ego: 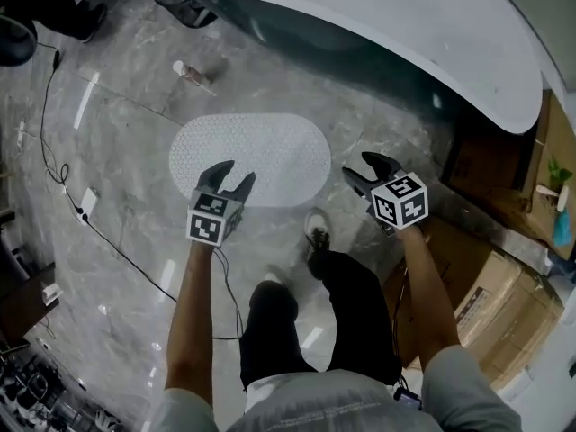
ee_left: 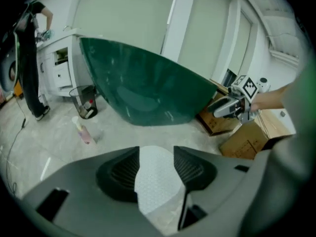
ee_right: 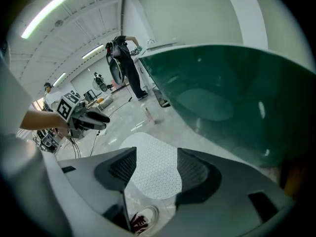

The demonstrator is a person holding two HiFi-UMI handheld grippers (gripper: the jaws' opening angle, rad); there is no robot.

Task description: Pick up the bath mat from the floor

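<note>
A: Bath mat [ego: 252, 158] position?
B: Flat on the floor [ego: 126, 151], centre frame, beside the tub [ego: 306, 30].
A: Tongs?
B: Left tongs [ego: 234, 173] over its lower edge, right tongs [ego: 358, 166] right of it. Both wide, holding nothing.

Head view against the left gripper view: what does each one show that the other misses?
Only the head view shows the person's black trouser legs and white shoe, and the left gripper from outside, with its marker cube. Only the left gripper view shows the room's pale walls, the white cabinets, and a person in dark clothes at full height. Both show the white oval dotted bath mat lying flat on the grey marble floor, the dark green bathtub, the small pink bottle, the brown cardboard boxes and the open right gripper.
</note>
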